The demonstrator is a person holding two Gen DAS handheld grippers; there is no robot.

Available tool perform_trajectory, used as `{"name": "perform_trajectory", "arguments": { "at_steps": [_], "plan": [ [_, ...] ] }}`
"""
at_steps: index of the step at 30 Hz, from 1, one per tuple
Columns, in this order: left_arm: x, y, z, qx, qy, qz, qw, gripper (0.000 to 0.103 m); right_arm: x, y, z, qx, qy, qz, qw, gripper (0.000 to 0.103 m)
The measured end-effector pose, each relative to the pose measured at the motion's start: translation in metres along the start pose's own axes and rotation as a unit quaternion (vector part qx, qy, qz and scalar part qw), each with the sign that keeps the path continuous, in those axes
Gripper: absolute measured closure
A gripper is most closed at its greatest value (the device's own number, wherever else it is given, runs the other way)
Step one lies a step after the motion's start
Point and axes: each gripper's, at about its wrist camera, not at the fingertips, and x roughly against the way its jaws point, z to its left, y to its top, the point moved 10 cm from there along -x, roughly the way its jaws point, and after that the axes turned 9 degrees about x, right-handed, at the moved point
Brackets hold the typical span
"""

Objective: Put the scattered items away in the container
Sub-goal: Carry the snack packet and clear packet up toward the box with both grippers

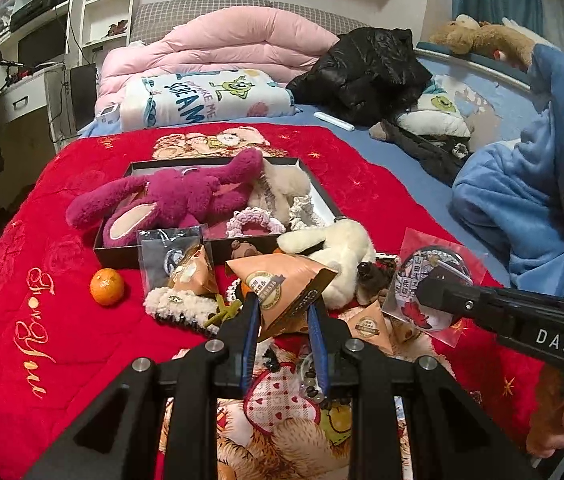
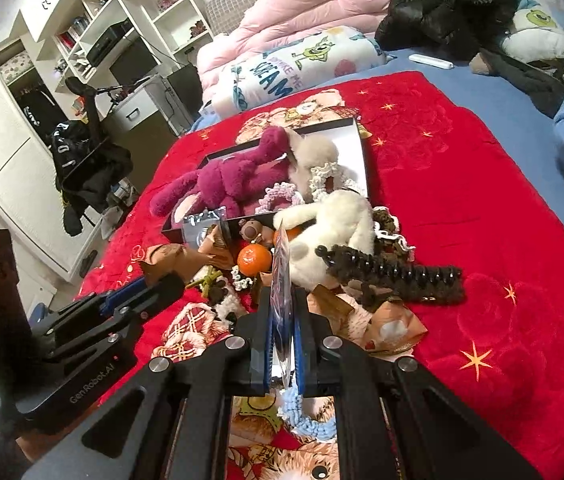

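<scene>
Item one: my left gripper (image 1: 284, 312) is pinching a tan triangular packet (image 1: 282, 284) between its blue fingers, holding it clear of the pile. Item two: my right gripper (image 2: 284, 344) is pressing its fingers tight on a round badge in a clear sleeve (image 2: 282, 280), seen edge-on from that wrist and flat in the left view. Step in hand, as I judge it: both pieces are picked and are waiting to travel to the black box (image 1: 116, 248), which is sitting just beyond the pile with a magenta plush toy (image 1: 170, 200), a cream plush and crocheted rings already lying inside. The next move is calling for a short forward carry over the near wall of the box, then a release above a free spot on the right side, minding the white plush (image 1: 338, 248) leaning against that wall. Still lying loose: an orange (image 1: 107, 286), a second packet, a dark hair claw (image 2: 394, 276). Surface: a red quilted blanket (image 1: 22, 240) over a blue bed. Room: pink duvet, black jacket, white shelving and a desk at the left.
</scene>
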Motion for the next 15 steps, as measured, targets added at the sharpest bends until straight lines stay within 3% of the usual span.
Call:
{"name": "perform_trajectory", "arguments": {
  "at_steps": [15],
  "plan": [
    [0.002, 0.019, -0.009, 0.000, -0.009, -0.009, 0.9999, 0.078, -0.003, 0.025, 0.011, 0.002, -0.004, -0.015, 1.000, 0.094]
  ]
}}
